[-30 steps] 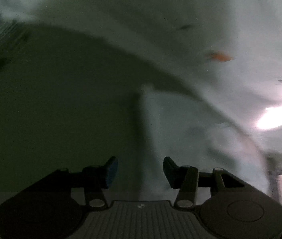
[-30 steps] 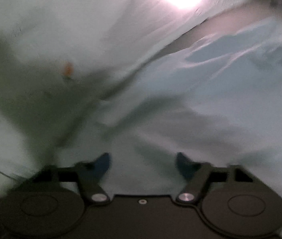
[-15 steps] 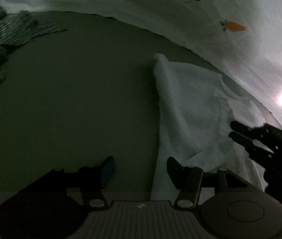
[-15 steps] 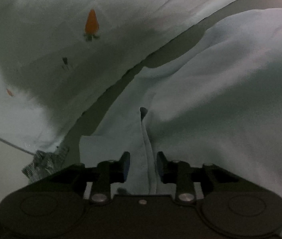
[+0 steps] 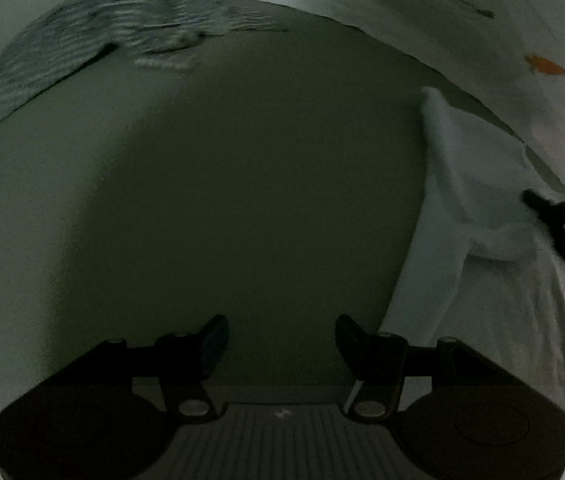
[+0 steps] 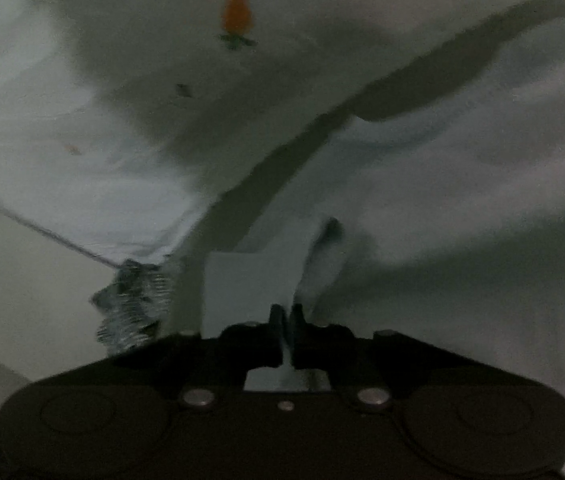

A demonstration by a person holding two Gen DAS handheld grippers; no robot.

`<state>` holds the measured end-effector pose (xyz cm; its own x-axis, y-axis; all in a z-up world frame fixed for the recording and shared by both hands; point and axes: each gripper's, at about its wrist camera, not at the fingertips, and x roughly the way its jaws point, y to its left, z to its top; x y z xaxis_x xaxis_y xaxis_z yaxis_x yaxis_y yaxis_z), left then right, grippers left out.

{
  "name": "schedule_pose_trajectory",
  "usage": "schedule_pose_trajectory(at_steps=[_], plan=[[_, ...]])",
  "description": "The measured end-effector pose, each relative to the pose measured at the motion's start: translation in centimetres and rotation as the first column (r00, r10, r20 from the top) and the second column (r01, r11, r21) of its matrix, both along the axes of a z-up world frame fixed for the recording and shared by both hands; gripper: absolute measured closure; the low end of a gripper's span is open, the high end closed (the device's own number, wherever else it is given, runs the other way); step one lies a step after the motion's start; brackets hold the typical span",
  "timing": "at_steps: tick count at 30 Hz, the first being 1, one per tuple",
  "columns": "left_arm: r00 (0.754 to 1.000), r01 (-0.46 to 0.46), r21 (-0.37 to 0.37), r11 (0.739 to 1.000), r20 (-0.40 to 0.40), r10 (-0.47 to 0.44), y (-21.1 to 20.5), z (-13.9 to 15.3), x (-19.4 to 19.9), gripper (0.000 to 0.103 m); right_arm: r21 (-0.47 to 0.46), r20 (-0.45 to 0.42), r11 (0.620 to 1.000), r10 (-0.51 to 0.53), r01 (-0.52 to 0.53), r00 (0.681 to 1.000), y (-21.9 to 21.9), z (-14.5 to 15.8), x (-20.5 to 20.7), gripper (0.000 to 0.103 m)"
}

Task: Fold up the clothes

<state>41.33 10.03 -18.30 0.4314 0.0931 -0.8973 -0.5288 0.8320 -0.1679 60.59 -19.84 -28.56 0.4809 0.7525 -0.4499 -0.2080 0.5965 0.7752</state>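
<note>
A pale white garment (image 5: 478, 208) lies on a dark olive surface (image 5: 242, 184) at the right of the left wrist view. My left gripper (image 5: 282, 338) hangs open over the bare surface, just left of the garment's edge, nothing between its fingers. In the right wrist view the same garment (image 6: 462, 208) fills the right side, and my right gripper (image 6: 287, 320) is shut on a fold of its cloth, which rises between the pads. The right gripper also shows as a dark shape (image 5: 562, 220) on the garment at the right edge of the left wrist view.
A white sheet with an orange carrot print (image 6: 236, 12) lies along the far side, seen too as the carrot print (image 5: 544, 65). A grey striped garment (image 5: 94, 44) is crumpled at the far left; it shows again as the striped garment (image 6: 134, 300).
My right gripper closed onto a fold of the white garment. My left gripper slid left off the garment over the bare surface, and the striped garment came further into its view.
</note>
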Motion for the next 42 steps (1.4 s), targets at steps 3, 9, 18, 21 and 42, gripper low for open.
schedule_pose_trajectory(at_steps=[3, 9, 18, 21, 42], plan=[[0.999, -0.029, 0.048, 0.998, -0.018, 0.03, -0.9, 0.7, -2.0, 0.043, 0.027, 0.117, 0.999, 0.028, -0.031, 0.993, -1.8, 2.7, -1.1, 0.1], [0.998, -0.036, 0.087, 0.996, -0.046, 0.04, -2.9, 1.3, -5.1, 0.041, -0.051, 0.186, 0.995, -0.077, 0.088, 0.979, -8.7, 3.5, -2.4, 0.1], [0.994, -0.056, 0.08, 0.995, -0.084, 0.062, -2.3, 1.0, -9.3, 0.034, -0.207, 0.028, 0.94, -0.271, 0.271, 0.962, -11.4, 0.3, -4.6, 0.075], [0.995, -0.062, 0.05, 0.997, -0.075, 0.065, -0.8, 0.6, -9.8, 0.034, -0.169, -0.005, 0.929, -0.335, 0.33, 0.942, -11.0, 1.1, -8.1, 0.068], [0.956, 0.293, -0.115, 0.949, 0.006, -0.295, 4.5, -0.8, -11.0, 0.022, 0.055, -0.309, 0.956, -0.259, 0.289, 0.915, 4.8, -0.3, -31.0, 0.085]])
